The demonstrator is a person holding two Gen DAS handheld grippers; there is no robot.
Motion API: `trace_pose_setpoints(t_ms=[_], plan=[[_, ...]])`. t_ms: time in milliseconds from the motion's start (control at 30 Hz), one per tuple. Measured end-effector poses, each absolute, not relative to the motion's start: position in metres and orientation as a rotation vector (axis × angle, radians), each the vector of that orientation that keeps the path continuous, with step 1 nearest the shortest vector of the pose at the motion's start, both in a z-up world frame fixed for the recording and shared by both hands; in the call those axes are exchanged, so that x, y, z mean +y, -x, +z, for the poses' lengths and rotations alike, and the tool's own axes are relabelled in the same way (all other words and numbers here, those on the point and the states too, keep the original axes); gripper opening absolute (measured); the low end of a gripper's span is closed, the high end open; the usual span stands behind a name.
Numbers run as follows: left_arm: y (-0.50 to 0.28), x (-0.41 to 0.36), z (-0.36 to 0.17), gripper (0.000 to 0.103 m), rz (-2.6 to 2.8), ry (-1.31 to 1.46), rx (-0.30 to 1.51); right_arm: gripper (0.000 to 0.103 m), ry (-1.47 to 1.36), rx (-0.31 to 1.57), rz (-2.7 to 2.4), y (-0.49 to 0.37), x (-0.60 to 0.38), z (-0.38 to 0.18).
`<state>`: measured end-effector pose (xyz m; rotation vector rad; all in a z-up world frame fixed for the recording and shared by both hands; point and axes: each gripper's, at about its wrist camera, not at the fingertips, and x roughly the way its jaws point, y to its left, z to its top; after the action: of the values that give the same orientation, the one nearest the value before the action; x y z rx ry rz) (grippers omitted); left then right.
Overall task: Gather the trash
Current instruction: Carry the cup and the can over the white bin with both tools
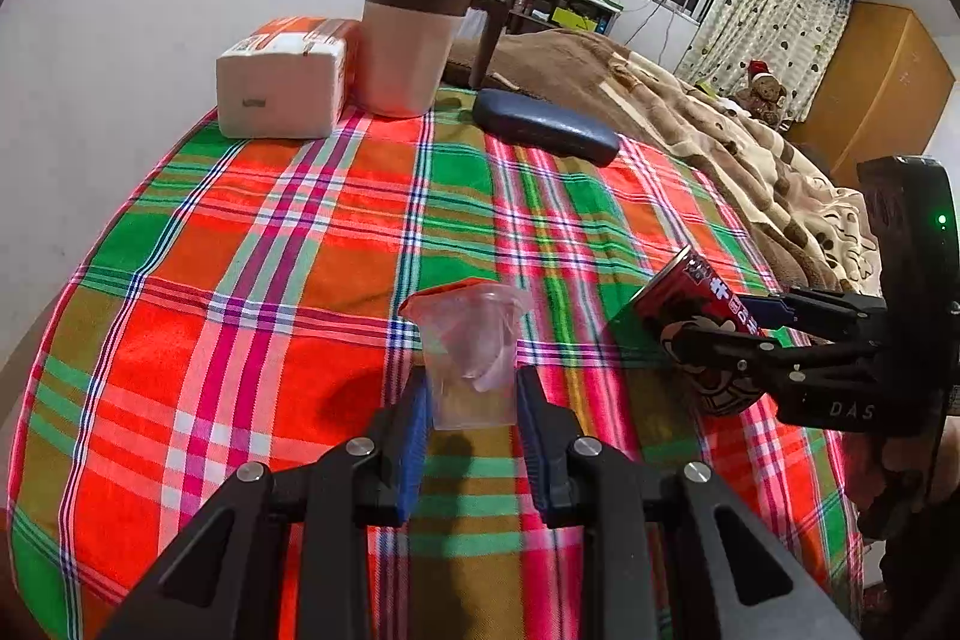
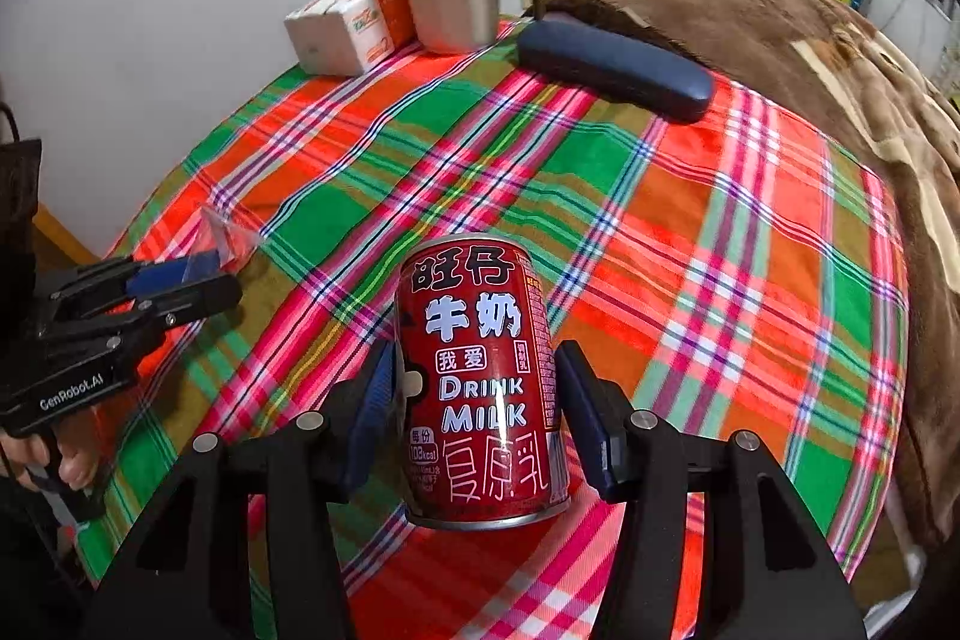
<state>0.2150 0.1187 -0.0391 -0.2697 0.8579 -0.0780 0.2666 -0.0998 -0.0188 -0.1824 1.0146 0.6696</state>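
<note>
Table's got a loud plaid cloth [image 1: 270, 250] on it, with a tissue pack [image 1: 282, 85], a lidded mug [image 1: 411, 40] and a dark blue case [image 1: 543, 127] at the back.

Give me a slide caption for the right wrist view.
Right gripper brackets a red milk drink can on the plaid tablecloth; left gripper holds a clear plastic cup.

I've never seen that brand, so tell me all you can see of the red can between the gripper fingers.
The red can looks like metal, with a silvery bottom rim. White Chinese characters and "DRINK MILK" cover its front, with a cartoon face at one side. It leans a little, and the left-wrist view shows it tilted above the plaid tablecloth. The right gripper has a blue-padded finger at each side of it, seemingly gripping it. Its top is not visible.
</note>
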Motion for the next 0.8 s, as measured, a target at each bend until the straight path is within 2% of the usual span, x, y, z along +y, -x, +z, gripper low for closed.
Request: trace_pose_setpoints(t_ms=[800], plan=[[-0.155,0.012,0.003,0.028,-0.224,0.209,0.805,0.055,-0.023,0.885,0.521,-0.183,-0.213,0.017]])
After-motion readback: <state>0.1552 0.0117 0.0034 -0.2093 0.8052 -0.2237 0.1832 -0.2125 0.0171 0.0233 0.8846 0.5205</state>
